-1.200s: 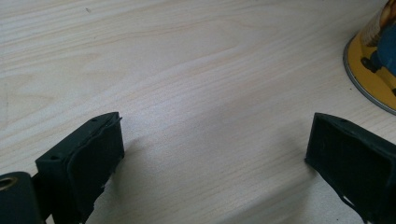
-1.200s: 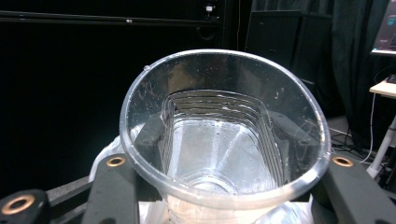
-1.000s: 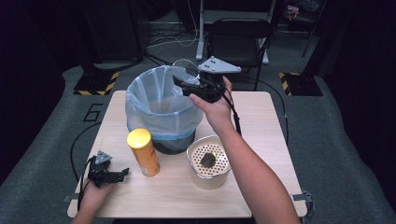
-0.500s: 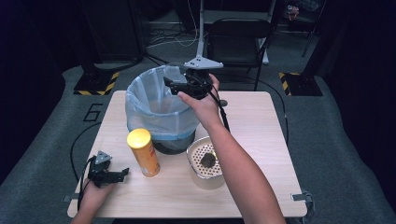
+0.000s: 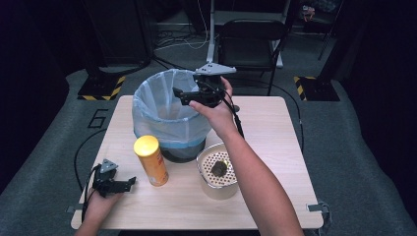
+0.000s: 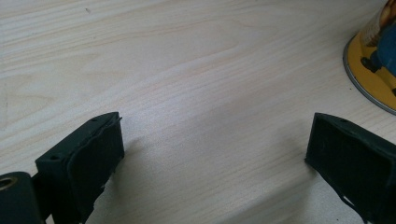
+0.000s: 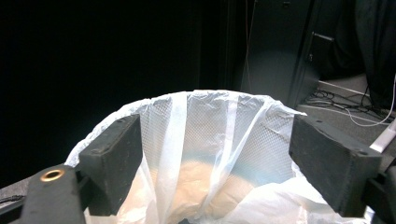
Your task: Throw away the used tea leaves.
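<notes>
A black mesh bin lined with a pale blue-white bag (image 5: 164, 113) stands at the back left of the wooden table (image 5: 275, 128). My right gripper (image 5: 178, 93) hangs over the bin's right rim, open, with nothing between its jaws; the right gripper view looks across the bag's mouth (image 7: 210, 154). A yellow chip can (image 5: 151, 160) stands upright in front of the bin. My left gripper (image 5: 129, 183) rests low at the table's front left, open and empty, with the can's base (image 6: 371, 60) at its upper right in the left gripper view.
A round metal strainer bowl (image 5: 218, 164) with a dark lump (image 5: 219, 168) in it sits right of the can, under my right forearm. A black chair (image 5: 251, 44) stands behind the table. Bare wood lies to the right.
My right gripper has moved left and slightly farther back over the bin's rim. The left gripper, can and bowl have stayed put.
</notes>
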